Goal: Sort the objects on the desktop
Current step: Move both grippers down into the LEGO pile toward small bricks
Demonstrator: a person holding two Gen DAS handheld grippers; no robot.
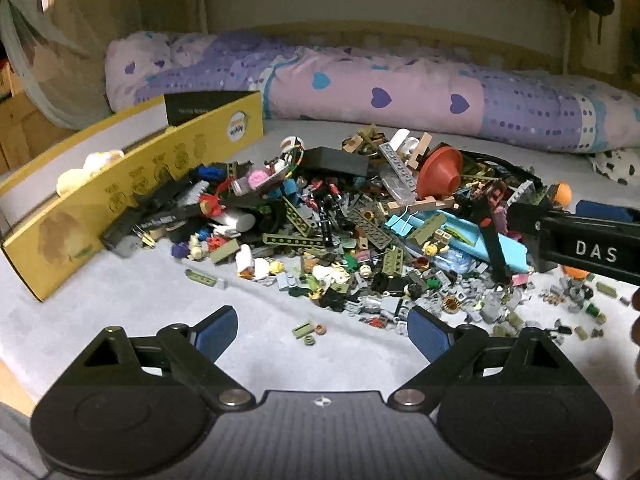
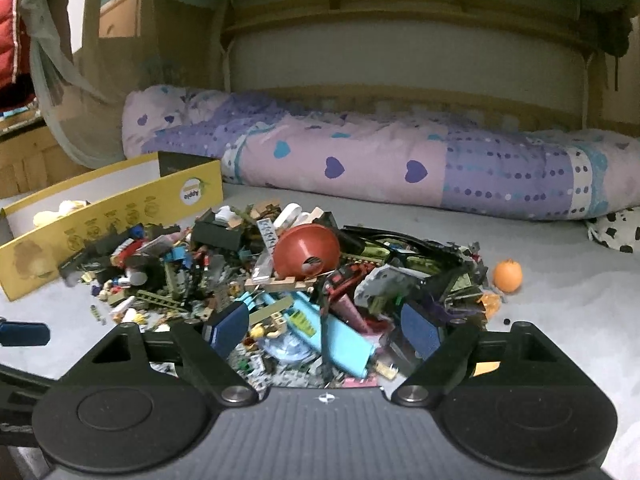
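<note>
A big pile of small toy bricks and odd parts lies on the grey bed sheet; it also shows in the right wrist view. A red-brown funnel sits on top of the pile, seen too in the right wrist view. A light blue flat case lies at the pile's near side. My left gripper is open and empty, just short of the pile's near edge. My right gripper is open and empty, over the light blue case. The right gripper's body shows at the right of the left view.
A yellow cardboard box with pale items inside stands left of the pile, also in the right wrist view. A rolled purple heart-print quilt lies behind. An orange ball rests right of the pile. A wooden headboard stands at the back.
</note>
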